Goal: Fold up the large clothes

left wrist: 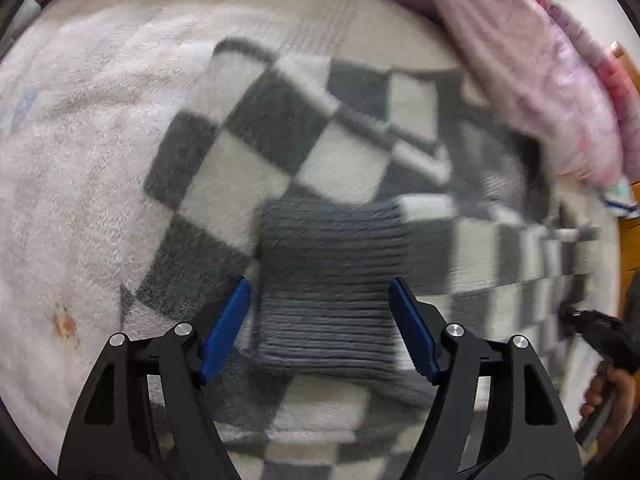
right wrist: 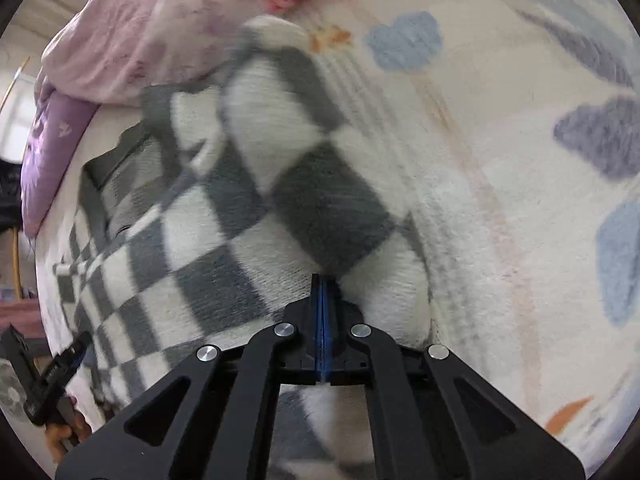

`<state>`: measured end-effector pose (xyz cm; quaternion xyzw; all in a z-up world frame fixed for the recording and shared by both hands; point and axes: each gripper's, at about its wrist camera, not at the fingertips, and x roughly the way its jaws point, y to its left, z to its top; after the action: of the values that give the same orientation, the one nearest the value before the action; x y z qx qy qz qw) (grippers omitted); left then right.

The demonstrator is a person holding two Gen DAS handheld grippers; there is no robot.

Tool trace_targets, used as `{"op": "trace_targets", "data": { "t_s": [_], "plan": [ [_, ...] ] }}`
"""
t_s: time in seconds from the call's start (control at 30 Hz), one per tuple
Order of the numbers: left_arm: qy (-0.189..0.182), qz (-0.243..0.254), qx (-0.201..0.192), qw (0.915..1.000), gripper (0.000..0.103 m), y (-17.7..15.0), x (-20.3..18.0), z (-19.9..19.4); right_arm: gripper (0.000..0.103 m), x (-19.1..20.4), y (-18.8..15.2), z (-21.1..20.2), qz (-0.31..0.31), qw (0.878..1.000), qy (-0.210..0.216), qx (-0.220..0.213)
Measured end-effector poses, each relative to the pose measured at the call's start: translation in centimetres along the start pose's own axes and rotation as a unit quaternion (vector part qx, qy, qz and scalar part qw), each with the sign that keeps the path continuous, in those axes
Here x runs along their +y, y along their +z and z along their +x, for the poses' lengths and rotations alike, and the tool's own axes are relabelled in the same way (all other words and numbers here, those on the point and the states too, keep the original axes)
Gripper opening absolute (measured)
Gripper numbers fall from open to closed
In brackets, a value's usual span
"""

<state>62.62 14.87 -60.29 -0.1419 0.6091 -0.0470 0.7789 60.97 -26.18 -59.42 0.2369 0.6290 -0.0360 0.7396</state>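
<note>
A grey and white checkered fleece garment (left wrist: 320, 148) lies on the bed, with a ribbed grey cuff (left wrist: 332, 280) nearest me. My left gripper (left wrist: 322, 320) is open, its blue pads (left wrist: 226, 328) on either side of the cuff, just above it. My right gripper (right wrist: 323, 280) is shut on a fold of the same checkered garment (right wrist: 248, 216), with the fabric bunched around its tips. The right gripper also shows in the left wrist view at the right edge (left wrist: 572, 316), and the left gripper shows at the lower left of the right wrist view (right wrist: 70, 356). Both views are motion-blurred.
The garment lies on a white fluffy blanket (left wrist: 80, 184) with blue and purple cloud prints (right wrist: 404, 40). A pink and purple quilt (left wrist: 540, 80) is heaped along the far side, also in the right wrist view (right wrist: 152, 28). A wooden edge (left wrist: 628, 240) shows at the right.
</note>
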Motion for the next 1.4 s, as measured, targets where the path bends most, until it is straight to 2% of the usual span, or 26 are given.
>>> {"op": "trace_targets", "data": {
  "t_s": [0.07, 0.1, 0.13, 0.2, 0.27, 0.4, 0.47, 0.63, 0.8, 0.87, 0.9, 0.97, 1.07, 1.23, 1.4],
  "plan": [
    [0.002, 0.004, -0.024, 0.9997, 0.072, 1.6, 0.2, -1.8, 0.01, 1.1, 0.9, -2.2, -0.019, 1.0, -0.005, -0.022],
    [0.003, 0.002, -0.035, 0.9994, 0.073, 2.7, 0.6, -2.5, 0.022, 1.6, 1.6, -3.3, -0.031, 0.999, -0.01, -0.039],
    [0.006, -0.002, -0.039, 0.9992, 0.073, 3.7, 1.0, -2.9, 0.04, 2.0, 2.8, -4.3, -0.039, 0.997, -0.019, -0.057],
    [0.005, -0.023, -0.052, 0.9984, 0.073, 6.5, 2.3, -3.3, 0.051, 2.3, 4.0, -5.3, -0.045, 0.994, -0.048, -0.082],
    [0.028, -0.036, -0.05, 0.9977, 0.073, 8.8, 3.5, -2.7, 0.052, 2.6, 6.3, -4.9, -0.047, 0.991, -0.095, -0.085],
    [0.062, -0.042, -0.024, 0.9969, 0.073, 12.0, 5.4, 0.0, 0.054, 2.0, 9.7, -2.4, -0.034, 0.995, -0.087, -0.038],
    [0.055, -0.041, -0.001, 0.9977, 0.073, 12.9, 5.7, 1.5, 0.054, 1.6, 10.6, -1.6, -0.024, 0.997, -0.068, -0.021],
    [0.067, -0.022, 0.044, 0.9965, 0.071, 13.2, 6.1, 4.0, 0.054, 1.9, 11.3, 0.9, -0.025, 0.997, -0.075, 0.02],
    [0.054, -0.026, 0.059, 0.9965, 0.054, 13.3, 6.1, 5.4, 0.054, 1.2, 12.0, 3.0, -0.019, 0.996, -0.075, 0.04],
    [0.044, -0.022, 0.059, 0.997, 0.041, 13.2, 5.9, 5.5, 0.053, 1.0, 12.0, 3.5, -0.02, 0.996, -0.079, 0.045],
    [0.042, -0.019, 0.059, 0.9972, 0.038, 13.0, 5.6, 5.5, 0.049, 1.0, 12.0, 3.7, -0.024, 0.995, -0.083, 0.045],
    [0.053, -0.006, 0.056, 0.997, 0.028, 12.9, 5.2, 5.3, 0.028, 0.9, 11.9, 4.0, -0.027, 0.996, -0.077, 0.048],
    [0.051, 0.0, 0.042, 0.9978, 0.019, 12.4, 4.7, 4.4, 0.021, 1.5, 11.1, 3.9, -0.033, 0.997, -0.069, 0.033],
    [0.048, 0.022, 0.002, 0.9986, 0.017, 11.3, 3.6, 1.1, 0.019, 2.3, 9.2, 1.2, -0.054, 0.997, -0.061, -0.015],
    [0.033, 0.037, -0.041, 0.9979, 0.016, 8.9, 2.8, -4.2, 0.018, 2.2, 6.2, -3.2, -0.063, 0.995, -0.035, -0.07]
  ]
}}
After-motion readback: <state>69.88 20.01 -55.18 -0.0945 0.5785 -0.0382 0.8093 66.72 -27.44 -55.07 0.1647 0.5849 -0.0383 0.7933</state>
